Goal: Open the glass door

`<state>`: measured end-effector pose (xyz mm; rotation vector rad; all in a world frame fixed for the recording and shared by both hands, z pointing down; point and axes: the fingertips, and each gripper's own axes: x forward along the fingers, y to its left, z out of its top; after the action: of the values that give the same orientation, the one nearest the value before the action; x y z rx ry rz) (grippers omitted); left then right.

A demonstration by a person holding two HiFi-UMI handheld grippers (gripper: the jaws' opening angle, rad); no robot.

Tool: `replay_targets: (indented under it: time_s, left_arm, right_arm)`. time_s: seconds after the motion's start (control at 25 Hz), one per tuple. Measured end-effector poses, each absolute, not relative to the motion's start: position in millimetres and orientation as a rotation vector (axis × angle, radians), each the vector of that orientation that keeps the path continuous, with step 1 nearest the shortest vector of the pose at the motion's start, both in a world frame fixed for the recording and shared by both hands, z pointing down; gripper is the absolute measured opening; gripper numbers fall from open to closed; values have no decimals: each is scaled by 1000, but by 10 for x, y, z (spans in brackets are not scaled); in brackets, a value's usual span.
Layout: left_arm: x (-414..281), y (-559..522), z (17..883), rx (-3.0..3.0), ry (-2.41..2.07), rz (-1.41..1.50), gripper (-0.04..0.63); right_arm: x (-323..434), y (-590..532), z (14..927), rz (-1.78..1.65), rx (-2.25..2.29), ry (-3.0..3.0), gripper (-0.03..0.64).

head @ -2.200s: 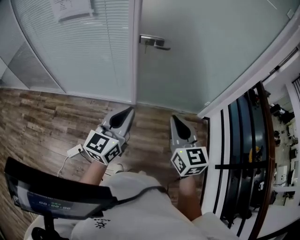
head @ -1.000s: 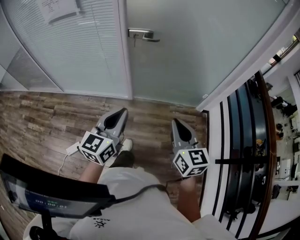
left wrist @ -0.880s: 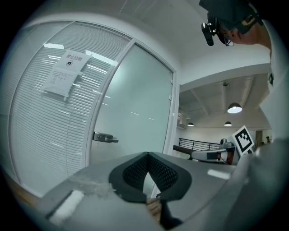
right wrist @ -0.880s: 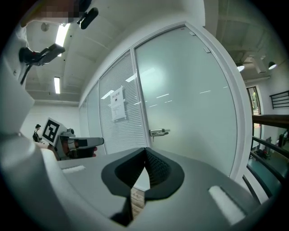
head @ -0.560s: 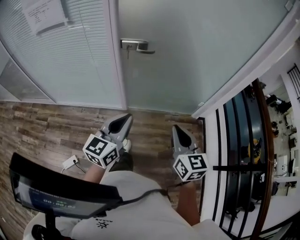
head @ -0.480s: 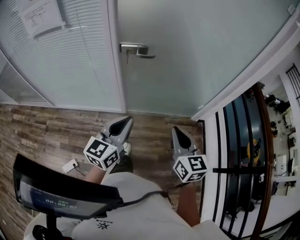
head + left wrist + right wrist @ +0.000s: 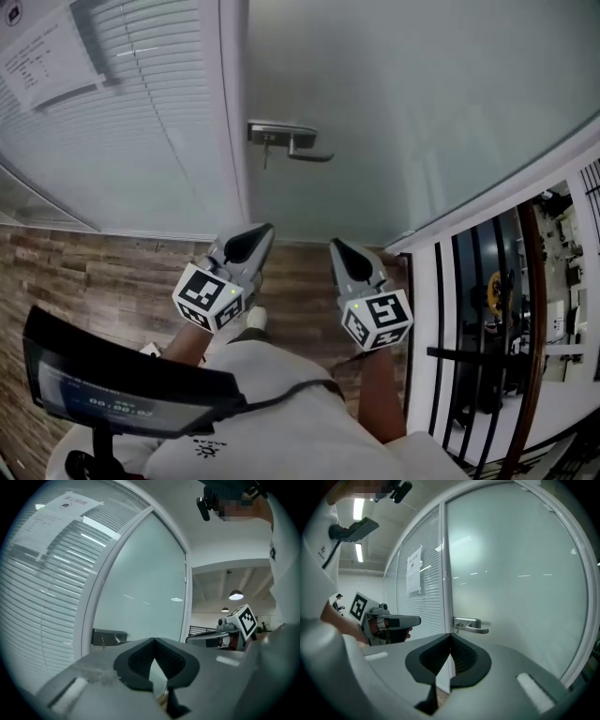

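Observation:
The frosted glass door (image 7: 403, 103) stands closed ahead, with a metal lever handle (image 7: 291, 142) on its left side next to the white frame (image 7: 232, 122). The handle (image 7: 471, 626) also shows in the right gripper view, and the handle (image 7: 108, 637) shows in the left gripper view. My left gripper (image 7: 265, 229) and right gripper (image 7: 334, 246) point at the door's foot, side by side and short of the handle. Both are shut with nothing between the jaws. Neither touches the door.
A glass wall with white blinds (image 7: 131, 131) and a paper notice (image 7: 42, 56) lies left of the door. A white ledge and black railing (image 7: 469, 309) run along the right. Wood plank floor (image 7: 84, 272) lies below. A dark screen (image 7: 122, 384) hangs before the person's chest.
Both grippers have moved forward toward the door. The handle now sits lower and nearer in the head view. The grippers stand closer together.

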<state>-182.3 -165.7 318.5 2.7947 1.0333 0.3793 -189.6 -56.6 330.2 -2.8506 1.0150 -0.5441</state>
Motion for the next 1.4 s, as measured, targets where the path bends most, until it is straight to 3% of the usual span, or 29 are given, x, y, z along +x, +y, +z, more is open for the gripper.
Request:
replay_targets:
  time_s: [0.68,0.84,0.92,1.04,1.2,1.4]
  left_arm:
    - [-797,-1890,3540,2789,942,457,2]
    - [-650,-1844,3585,2817,867,469,2]
    - [-583,-1808,3607,2828,837,470,2]
    - [-512,-1784,3648,2843,784,479,2]
    - [-455,-1741,3673,2858,711,485,2]
    - [-370,-1717,3664,2875,629,474,2]
  right_arm:
    - [-569,-893,3808,-630,-3002,1132,9]
    - [-246,-880,3966,-658,-3077,1273,95]
    - [-90,-864,4077,-677,-3130,1358,173]
    - [129,-870,4240,-666,-3266,1510,220]
    - [315,-949,4488,-655,-3388,1740,243]
    - [429,-999,4620,-560,-3490,1777,222]
